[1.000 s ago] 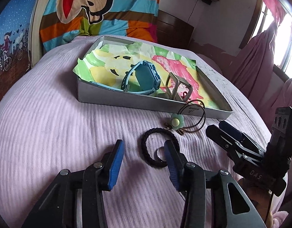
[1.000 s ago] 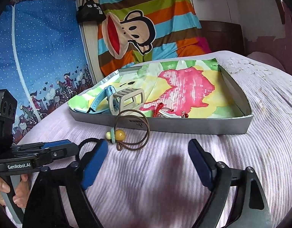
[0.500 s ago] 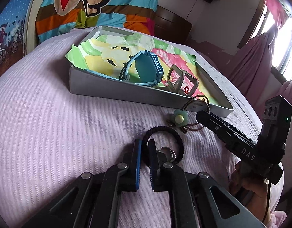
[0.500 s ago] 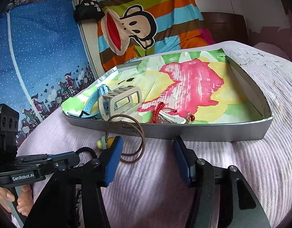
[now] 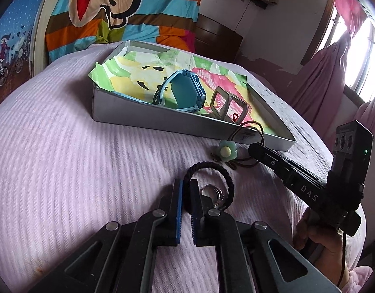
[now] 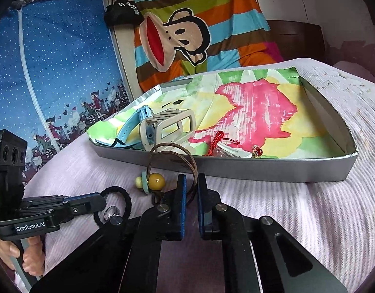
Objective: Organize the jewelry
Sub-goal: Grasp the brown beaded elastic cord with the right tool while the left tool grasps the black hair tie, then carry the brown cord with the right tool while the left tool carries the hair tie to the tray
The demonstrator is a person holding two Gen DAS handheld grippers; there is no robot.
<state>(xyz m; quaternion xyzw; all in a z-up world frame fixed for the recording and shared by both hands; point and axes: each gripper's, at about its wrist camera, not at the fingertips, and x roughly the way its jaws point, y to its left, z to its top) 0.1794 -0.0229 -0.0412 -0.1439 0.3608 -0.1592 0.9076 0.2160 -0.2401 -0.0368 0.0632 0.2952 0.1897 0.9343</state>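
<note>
On the bed (image 5: 65, 158), the left tool (image 5: 185, 190) pinches the black braided band (image 5: 226, 178) at its 9 o'clock side. The right tool (image 6: 191, 190) clamps the brown cord loop (image 6: 174, 146), which leans on the tray (image 6: 260, 171) wall at 12 o'clock.

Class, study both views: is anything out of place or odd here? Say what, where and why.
Two pieces lie on the bedspread outside the tray: the black braided bracelet, pinched by the left gripper, and the brown cord loop, pinched by the right gripper. The tray's paper lining spills over its rim.
</note>
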